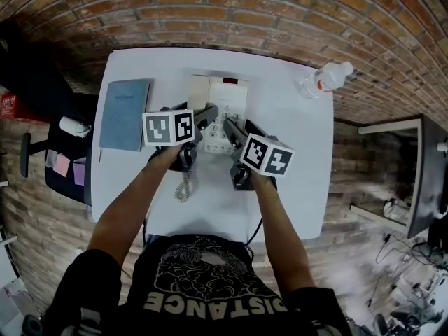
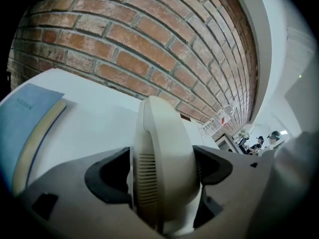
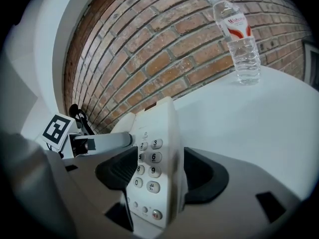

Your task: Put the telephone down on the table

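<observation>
Closest to the lens is the person's black printed shirt (image 1: 203,285), and from it two bare forearms reach forward over a white worktop (image 1: 294,159) that stands against a red brick wall (image 1: 210,12). On the left part of the worktop lies a blue notebook (image 1: 124,114), flat and apart from the other things. Next to it, in the middle, is the cream telephone (image 1: 224,93), with its coiled cord (image 1: 183,187) on the side toward the person. The left claw (image 2: 162,176) is closed on the handset (image 2: 159,138): both dark pads press on its sides, and the handset stands on its edge between them. The right claw (image 3: 157,171) has its jaws rather wide, yet they are closed on the telephone body, one pad on the face with the number keys and the other on the back. Whether the telephone rests on the worktop or is a little above it, I cannot tell. Far to the right, near the wall, a clear water bottle (image 1: 323,79) stands upright, well apart from the telephone.
</observation>
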A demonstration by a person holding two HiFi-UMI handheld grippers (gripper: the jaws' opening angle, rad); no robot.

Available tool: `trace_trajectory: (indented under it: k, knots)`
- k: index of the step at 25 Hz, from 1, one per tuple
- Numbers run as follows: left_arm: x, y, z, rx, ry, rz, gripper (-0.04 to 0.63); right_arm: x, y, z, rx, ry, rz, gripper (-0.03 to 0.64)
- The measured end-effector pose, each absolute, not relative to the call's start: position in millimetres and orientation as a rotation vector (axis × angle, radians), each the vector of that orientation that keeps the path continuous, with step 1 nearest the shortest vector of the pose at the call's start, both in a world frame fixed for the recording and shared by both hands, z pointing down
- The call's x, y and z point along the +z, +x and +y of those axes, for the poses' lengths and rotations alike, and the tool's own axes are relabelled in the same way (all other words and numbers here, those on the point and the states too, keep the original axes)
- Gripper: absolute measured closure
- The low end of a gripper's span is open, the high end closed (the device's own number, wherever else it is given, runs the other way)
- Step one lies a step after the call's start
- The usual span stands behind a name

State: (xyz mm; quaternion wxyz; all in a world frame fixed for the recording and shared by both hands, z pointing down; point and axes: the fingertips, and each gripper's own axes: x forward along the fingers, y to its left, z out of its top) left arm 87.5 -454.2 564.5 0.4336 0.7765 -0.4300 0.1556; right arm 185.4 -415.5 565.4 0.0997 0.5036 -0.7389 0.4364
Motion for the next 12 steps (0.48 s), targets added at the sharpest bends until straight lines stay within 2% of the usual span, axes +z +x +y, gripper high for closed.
trace_trajectory:
  k: [8, 12]
  knots:
    - [529, 66, -446, 0.37, 1.979, -1.198, 0.215, 540, 198, -408, 1.233, 1.491, -2.237, 0.368]
    - [508, 63, -433, 0.384, 2.011, -1.245, 0.25, 520, 198, -401, 1.17, 1.474, -2.284, 0.397]
